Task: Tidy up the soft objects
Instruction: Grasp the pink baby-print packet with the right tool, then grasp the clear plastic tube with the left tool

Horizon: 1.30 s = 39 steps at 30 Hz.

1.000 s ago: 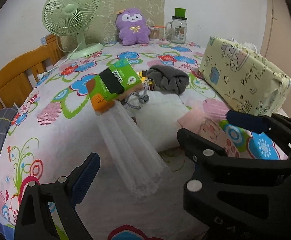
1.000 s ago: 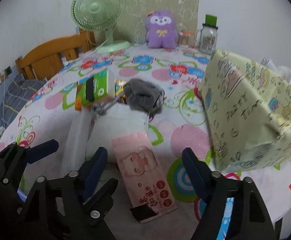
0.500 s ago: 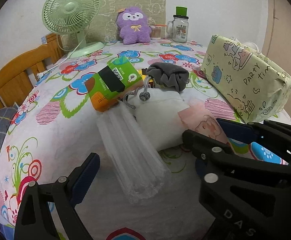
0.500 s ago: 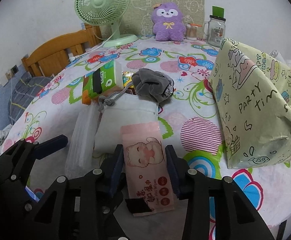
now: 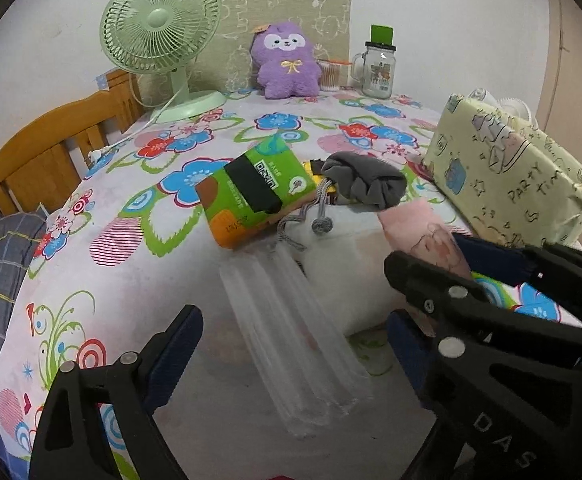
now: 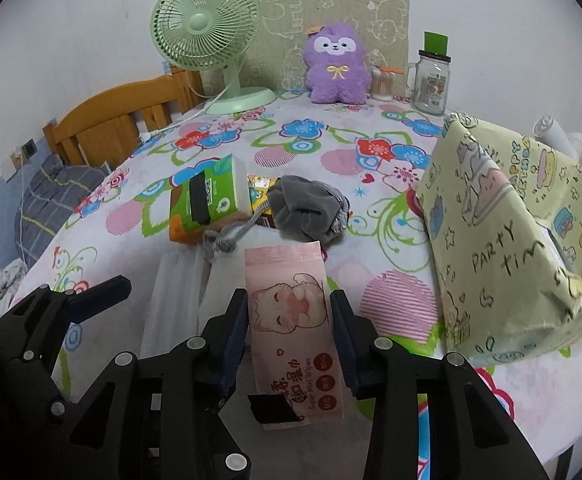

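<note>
While the right gripper (image 6: 289,314) has its jaws clamped on the flat pink cat-printed wet-wipes packet (image 6: 291,320), the left gripper (image 5: 291,336), jaws wide and closing, straddles a clear plastic sleeve (image 5: 291,332) without pressing it; both lie near on the flower-patterned desk (image 6: 331,140); farther sit a green tissue pack (image 6: 207,200) and grey drawstring pouch (image 6: 307,212).
</note>
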Motion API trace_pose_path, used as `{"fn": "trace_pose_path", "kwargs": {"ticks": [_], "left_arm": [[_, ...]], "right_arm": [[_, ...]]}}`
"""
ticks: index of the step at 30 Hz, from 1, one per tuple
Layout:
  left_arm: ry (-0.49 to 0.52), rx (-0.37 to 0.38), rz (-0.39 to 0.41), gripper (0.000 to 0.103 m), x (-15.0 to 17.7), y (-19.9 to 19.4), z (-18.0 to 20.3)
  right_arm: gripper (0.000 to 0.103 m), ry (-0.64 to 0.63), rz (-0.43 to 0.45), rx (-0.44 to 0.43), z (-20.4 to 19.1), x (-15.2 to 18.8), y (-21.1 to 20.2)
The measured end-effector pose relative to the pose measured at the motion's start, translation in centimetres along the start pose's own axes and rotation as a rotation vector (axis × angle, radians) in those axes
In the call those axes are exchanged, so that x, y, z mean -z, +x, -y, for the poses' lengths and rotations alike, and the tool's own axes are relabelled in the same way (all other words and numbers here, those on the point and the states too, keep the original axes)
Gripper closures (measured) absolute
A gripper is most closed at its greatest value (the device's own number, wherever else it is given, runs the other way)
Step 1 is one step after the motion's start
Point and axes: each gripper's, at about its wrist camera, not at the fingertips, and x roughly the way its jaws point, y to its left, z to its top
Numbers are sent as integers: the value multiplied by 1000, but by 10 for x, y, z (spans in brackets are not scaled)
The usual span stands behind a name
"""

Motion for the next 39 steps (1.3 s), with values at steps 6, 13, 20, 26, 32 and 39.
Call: {"fn": "trace_pose_path", "kwargs": {"ticks": [6,13,20,26,32,39], "left_arm": [[3,25,-12,16,0,4,-5],[-5,-10,-23,20,1,9,-16],[-22,6,-29,39,0,11,-19],[-22,19,-33,62,-4,10,-14],[-24,13,-36,73,-4,7,-11],[-24,4,-32,75,-1,0,-8]], "right_arm": [[59,2,-8,3,-3,-5,7],[59,5,-30,4,-5,-5,17],[59,11,-30,-7,-4,-5,22],[58,15,-31,-8,-3,-6,24],[58,23,-33,-8,-1,-5,23],[58,31,-32,-4,1,0,15]]}}
